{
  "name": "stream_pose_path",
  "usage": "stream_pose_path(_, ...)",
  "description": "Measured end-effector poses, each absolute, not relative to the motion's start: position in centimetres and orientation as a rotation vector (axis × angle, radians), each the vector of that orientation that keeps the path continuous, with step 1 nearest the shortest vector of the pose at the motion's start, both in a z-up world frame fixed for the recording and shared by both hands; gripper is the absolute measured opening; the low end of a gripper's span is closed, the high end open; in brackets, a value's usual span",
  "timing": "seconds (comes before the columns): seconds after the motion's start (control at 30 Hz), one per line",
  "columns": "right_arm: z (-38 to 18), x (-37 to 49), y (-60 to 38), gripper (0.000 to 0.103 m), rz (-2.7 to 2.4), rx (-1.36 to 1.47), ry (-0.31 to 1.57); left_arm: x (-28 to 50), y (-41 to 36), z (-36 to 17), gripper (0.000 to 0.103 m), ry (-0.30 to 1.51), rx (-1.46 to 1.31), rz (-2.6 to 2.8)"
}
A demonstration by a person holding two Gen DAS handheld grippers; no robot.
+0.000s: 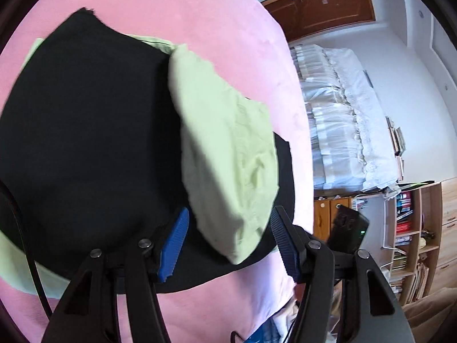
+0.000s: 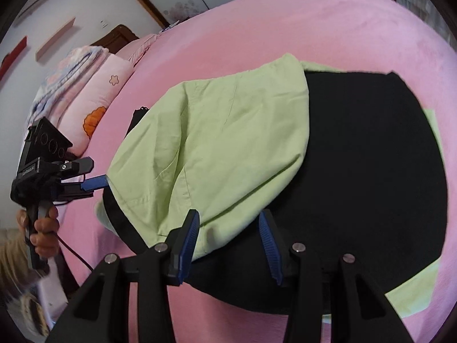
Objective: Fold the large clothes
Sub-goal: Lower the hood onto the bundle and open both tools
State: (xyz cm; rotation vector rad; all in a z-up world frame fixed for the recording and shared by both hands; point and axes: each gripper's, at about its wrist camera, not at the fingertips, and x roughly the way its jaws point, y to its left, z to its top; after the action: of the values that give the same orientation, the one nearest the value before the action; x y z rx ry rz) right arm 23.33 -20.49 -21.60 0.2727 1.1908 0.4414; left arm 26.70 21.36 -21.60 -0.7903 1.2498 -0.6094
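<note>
- Writing: a small label sits on the body of the left tongs (image 2: 95, 183) as seen from the right wrist camera, too small to read. Book spines on the shelf (image 1: 405, 228) show no legible titles.
- One pale green garment (image 2: 217, 148) lies on one black cloth (image 2: 371, 171), both spread on one pink bed (image 2: 314, 28). A folded green flap rests across the black cloth, and green edges peek out beneath it on several sides.
- Two tongs in all. The left tongs (image 1: 228, 243) stand spread, the near corner of the green flap (image 1: 228, 171) lying between the blue pads (image 1: 174, 248) without being pinched.
- The right tongs (image 2: 228, 243) also stand spread, the hem of the green flap between the pads, not pressed.
- One hand (image 2: 42, 228) grips the left tool's handle.
- One pink pillow (image 2: 105, 91) with flower prints lies at the head of the bed.
- One brown door (image 1: 320, 8) and white curtains (image 1: 342, 114) stand beyond.
</note>
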Motion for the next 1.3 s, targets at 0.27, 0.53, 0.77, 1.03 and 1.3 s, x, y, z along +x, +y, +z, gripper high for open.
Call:
stream_pose_path(0.27,-23.7,23.6,-20.1,0.033,0.416,0.362,1.218,26.4,20.7,-23.3,0.024,1.323,-0.744,-0.552)
stream_pose_path(0.53,-24.8,21.8,-20.0,0.001,0.356,0.282,1.182,25.1,20.0,-26.3,0.009,1.368,-0.613,-0.407)
stream_pose_path(0.77,-26.4,21.4,-18.9,0.002,0.284,0.266,1.186,24.9,21.4,-28.0,0.013,1.356,-0.688,-0.398)
stream_pose_path(1.03,-21.9,20.4,-18.2,0.025,0.222,0.134,1.121,23.2,21.5,-23.5,0.028,1.313,-0.518,-0.314)
stream_pose_path(1.3,-17.3,21.8,-16.0,0.025,0.247,0.122,0.942,24.3,18.5,-17.1,0.028,1.100,-0.309,-0.335)
